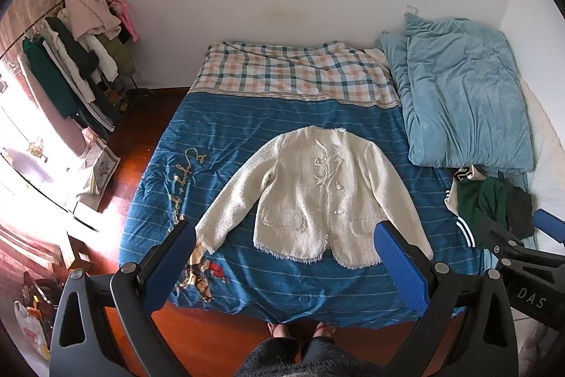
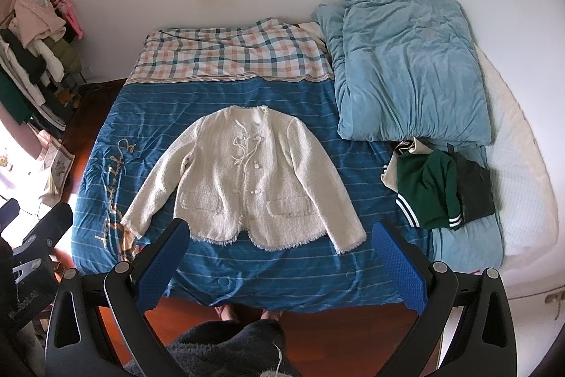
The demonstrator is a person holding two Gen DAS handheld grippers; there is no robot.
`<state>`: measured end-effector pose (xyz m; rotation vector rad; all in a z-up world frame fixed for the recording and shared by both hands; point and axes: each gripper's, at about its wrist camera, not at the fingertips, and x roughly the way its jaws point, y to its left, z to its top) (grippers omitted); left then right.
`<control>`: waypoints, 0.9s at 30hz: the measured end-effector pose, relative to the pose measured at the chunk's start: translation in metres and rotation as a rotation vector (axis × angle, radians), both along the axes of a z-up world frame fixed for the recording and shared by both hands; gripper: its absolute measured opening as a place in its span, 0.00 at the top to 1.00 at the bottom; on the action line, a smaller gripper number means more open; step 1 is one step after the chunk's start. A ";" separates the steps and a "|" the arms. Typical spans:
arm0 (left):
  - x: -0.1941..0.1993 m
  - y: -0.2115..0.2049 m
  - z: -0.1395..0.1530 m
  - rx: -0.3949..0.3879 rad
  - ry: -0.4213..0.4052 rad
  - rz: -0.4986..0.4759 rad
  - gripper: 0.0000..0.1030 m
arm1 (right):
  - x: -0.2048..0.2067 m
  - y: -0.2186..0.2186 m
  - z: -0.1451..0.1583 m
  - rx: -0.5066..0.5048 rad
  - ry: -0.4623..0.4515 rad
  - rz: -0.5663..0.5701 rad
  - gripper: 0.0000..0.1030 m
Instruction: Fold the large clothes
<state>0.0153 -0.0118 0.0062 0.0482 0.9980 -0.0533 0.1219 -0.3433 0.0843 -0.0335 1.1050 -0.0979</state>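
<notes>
While one cream tweed jacket lay flat on the blue striped bedspread, two blue-padded grippers, left gripper and right gripper, hovered wide open, empty.

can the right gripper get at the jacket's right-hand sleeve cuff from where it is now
Probably yes. The right gripper hangs above the bed's near edge, jaws wide apart and holding nothing, and the cream jacket lies flat with that cuff uncovered. The green garment lies apart, off to the side.
</notes>
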 end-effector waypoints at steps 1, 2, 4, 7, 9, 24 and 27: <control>0.004 -0.001 -0.003 -0.001 -0.003 -0.003 0.00 | 0.005 -0.001 -0.003 0.000 0.003 -0.008 0.00; 0.008 0.003 -0.007 -0.002 -0.008 -0.008 0.00 | 0.008 -0.003 -0.007 -0.002 0.004 -0.026 0.00; 0.019 0.004 -0.018 0.015 -0.012 -0.012 0.00 | 0.016 -0.009 -0.020 -0.010 0.002 -0.064 0.00; 0.043 0.005 -0.046 0.065 -0.041 -0.010 0.00 | 0.036 -0.030 -0.056 -0.005 0.017 -0.141 0.00; 0.061 0.005 -0.068 0.107 -0.062 -0.004 0.00 | 0.051 -0.054 -0.086 0.010 0.034 -0.210 0.00; 0.172 -0.051 -0.336 0.388 0.205 0.107 0.00 | 0.107 -0.240 -0.484 0.436 0.474 -0.625 0.14; 0.179 -0.066 -0.392 0.393 0.299 0.112 0.00 | 0.083 -0.271 -0.560 0.574 0.517 -0.819 0.14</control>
